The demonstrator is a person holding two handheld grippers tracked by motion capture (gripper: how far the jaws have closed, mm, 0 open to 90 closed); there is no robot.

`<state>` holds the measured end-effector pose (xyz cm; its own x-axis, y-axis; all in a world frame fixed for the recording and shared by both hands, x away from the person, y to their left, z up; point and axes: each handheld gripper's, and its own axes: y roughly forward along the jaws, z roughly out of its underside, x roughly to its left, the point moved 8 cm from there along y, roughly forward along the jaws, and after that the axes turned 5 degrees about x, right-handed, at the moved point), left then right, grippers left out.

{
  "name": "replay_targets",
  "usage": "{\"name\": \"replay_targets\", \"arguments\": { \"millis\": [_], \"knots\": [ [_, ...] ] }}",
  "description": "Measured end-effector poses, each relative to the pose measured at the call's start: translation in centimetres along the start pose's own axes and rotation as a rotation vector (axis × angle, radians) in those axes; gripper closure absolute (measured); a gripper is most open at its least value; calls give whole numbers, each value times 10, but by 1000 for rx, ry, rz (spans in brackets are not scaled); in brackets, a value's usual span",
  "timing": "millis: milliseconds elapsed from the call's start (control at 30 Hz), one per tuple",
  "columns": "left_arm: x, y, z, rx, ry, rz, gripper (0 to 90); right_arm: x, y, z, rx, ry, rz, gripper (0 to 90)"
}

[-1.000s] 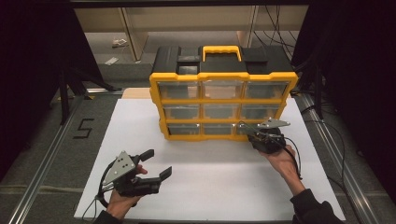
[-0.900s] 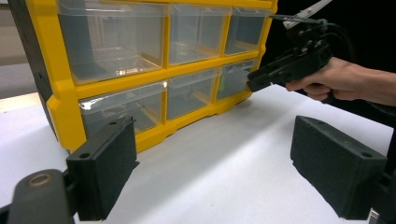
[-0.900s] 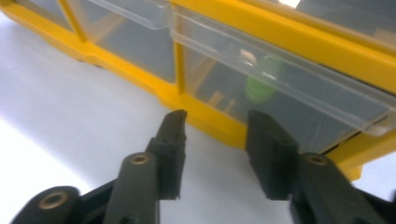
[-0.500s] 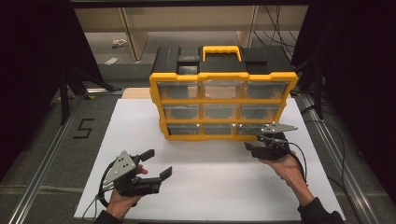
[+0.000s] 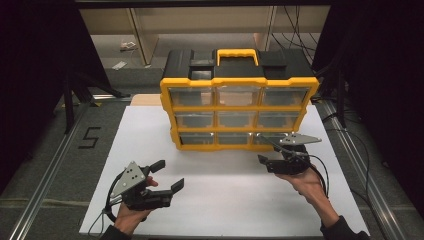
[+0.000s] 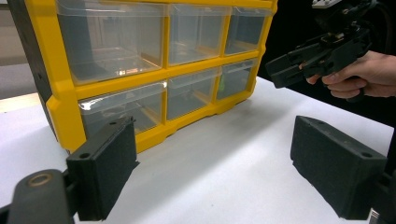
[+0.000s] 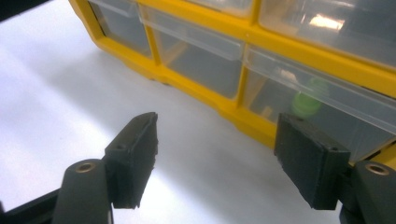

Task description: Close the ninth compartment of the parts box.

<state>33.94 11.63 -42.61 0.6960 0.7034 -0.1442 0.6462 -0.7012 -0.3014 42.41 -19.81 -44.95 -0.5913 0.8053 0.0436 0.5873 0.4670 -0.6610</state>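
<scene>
A yellow and black organizer (image 5: 239, 112) with clear drawers stands upright at the back of the white board (image 5: 225, 210). A small green thing (image 7: 306, 102) lies inside its bottom right drawer, which looks closed. My right gripper (image 5: 265, 162) hovers just in front of that drawer, apart from it. Its jaws have just been opening and stand open with nothing between them (image 7: 219, 154). My left gripper (image 5: 169, 175) is held low at the front left, open and empty, and faces the organizer (image 6: 154, 70). The left gripper view also catches the right gripper (image 6: 322, 51) at its top right.
A strip of bare white board lies between both grippers and the organizer. Grey floor with a metal rail (image 5: 50, 170) and a taped mark (image 5: 90, 137) runs along the left. Cables (image 5: 345, 130) trail at the right, and a shelf unit (image 5: 200, 30) stands behind.
My right gripper has drawn back from the bottom right drawer toward the front of the board and lifted a little, its jaws spreading apart. The left gripper has not moved.
</scene>
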Motion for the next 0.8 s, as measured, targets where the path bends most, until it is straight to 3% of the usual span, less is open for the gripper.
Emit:
{"name": "replay_targets", "arguments": {
  "millis": [433,800],
  "knots": [
    [1,1,0,0,-5,-2,146,20,-15,-7,-98,2,-41,287],
    [1,1,0,0,-6,-4,146,35,-20,-6,-137,20,-76,240]
  ]
}}
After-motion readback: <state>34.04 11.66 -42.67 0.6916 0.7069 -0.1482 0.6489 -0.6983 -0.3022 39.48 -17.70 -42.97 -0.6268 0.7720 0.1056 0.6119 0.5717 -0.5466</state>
